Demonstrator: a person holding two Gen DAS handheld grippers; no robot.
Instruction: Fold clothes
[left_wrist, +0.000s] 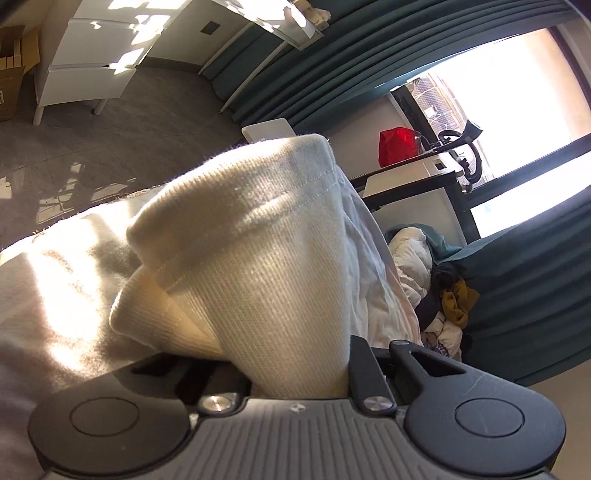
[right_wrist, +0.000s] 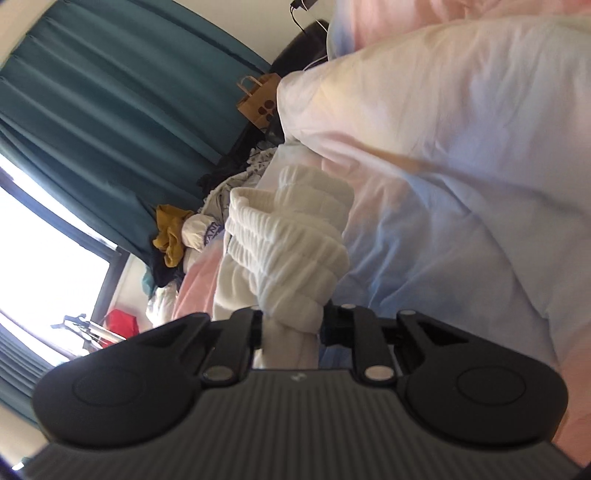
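Observation:
A cream ribbed knit garment (left_wrist: 258, 236) rises straight out of my left gripper (left_wrist: 291, 373), which is shut on its hemmed edge. The cloth covers the left finger, and only the right finger (left_wrist: 364, 365) shows. In the right wrist view the same kind of white ribbed knit (right_wrist: 291, 236) is bunched into thick folds. My right gripper (right_wrist: 291, 328) is shut on that bunch, with both black fingers pressed against it. Under the garment lie a sunlit pale sheet (left_wrist: 55, 280) and a pastel pink and blue duvet (right_wrist: 461, 166).
A heap of other clothes with a mustard piece (right_wrist: 173, 236) lies at the far end of the bed (left_wrist: 447, 295). Teal curtains (right_wrist: 110, 110) and a bright window stand behind it. A red bag (left_wrist: 399, 147), a white drawer unit (left_wrist: 92, 62) and a paper bag (right_wrist: 258, 99) are nearby.

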